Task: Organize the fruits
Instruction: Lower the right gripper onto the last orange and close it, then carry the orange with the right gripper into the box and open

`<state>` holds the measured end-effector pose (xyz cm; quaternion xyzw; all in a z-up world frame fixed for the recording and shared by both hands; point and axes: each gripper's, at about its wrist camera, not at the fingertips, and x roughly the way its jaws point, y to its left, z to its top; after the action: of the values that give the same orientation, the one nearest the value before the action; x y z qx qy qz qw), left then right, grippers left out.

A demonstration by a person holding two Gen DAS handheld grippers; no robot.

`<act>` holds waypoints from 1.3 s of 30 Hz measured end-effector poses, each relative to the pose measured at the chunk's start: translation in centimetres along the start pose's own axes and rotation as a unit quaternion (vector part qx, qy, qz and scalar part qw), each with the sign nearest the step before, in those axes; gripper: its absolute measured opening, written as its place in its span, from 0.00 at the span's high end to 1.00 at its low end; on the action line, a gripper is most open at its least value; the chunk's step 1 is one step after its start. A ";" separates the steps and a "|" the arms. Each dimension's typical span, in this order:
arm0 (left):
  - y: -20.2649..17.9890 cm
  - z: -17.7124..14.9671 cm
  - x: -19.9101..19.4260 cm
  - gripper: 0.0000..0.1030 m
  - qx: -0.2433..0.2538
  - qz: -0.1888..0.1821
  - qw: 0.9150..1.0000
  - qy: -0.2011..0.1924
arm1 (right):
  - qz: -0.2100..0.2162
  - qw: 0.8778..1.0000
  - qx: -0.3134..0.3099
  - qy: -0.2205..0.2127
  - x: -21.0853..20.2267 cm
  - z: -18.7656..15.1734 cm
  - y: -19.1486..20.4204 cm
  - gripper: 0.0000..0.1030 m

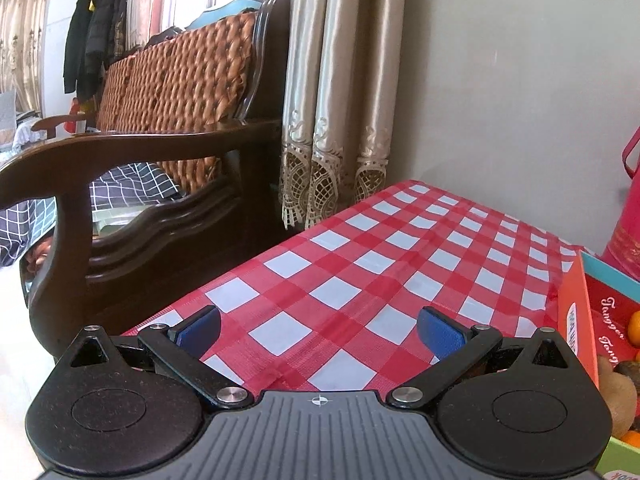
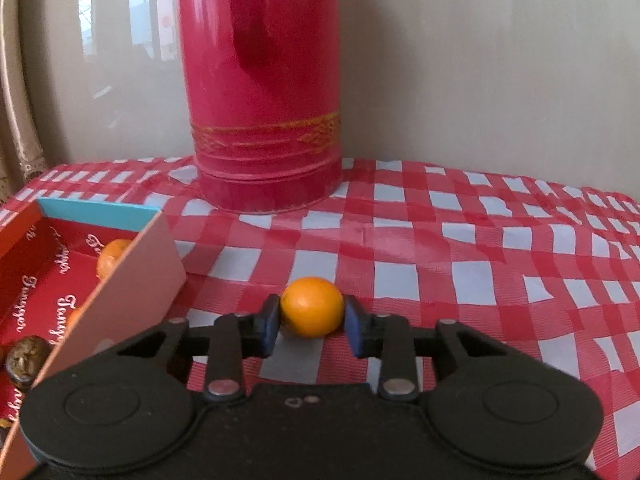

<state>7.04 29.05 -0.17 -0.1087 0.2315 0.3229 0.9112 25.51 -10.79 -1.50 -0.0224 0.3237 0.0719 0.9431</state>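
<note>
The right gripper (image 2: 312, 320) clamps an orange (image 2: 312, 307) just above the checkered surface (image 2: 460, 248), the fruit box (image 2: 132, 280) to its left; the left gripper (image 1: 319, 330) hovers, spread wide.

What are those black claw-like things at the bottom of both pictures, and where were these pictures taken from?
They are two hand-held grippers, each carrying a camera that looks out along its two fingers. A person holds one in each hand. The left gripper is open and empty above the red checked tablecloth. The right gripper is closed on a small orange. Behind it stands a tall red flask. At the left is an open red box already holding another orange and a brown fruit.
</note>
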 end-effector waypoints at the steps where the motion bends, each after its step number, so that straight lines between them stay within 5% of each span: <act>1: -0.1 0.0 -0.1 0.00 -0.001 -0.002 1.000 0.000 | 0.002 1.000 -0.002 -0.001 -0.3 0.1 0.1 0.76; 17: -1.8 0.0 -2.4 0.00 0.005 -0.042 0.999 -0.006 | 0.046 0.997 -0.035 -0.045 -7.0 0.1 3.9 0.76; 25: -3.0 -1.2 -5.2 0.00 0.026 -0.066 0.997 -0.012 | 0.102 0.990 -0.062 -0.075 -10.9 -1.8 7.6 0.76; 39: -4.3 -2.8 -7.8 0.00 0.072 -0.082 0.994 -0.016 | 0.134 0.986 -0.084 -0.057 -10.9 -3.5 11.6 0.76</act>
<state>3.51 20.56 1.48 -0.0562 0.2303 0.2309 0.9436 13.16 -0.98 2.52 -0.0533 0.2620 0.2260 0.9367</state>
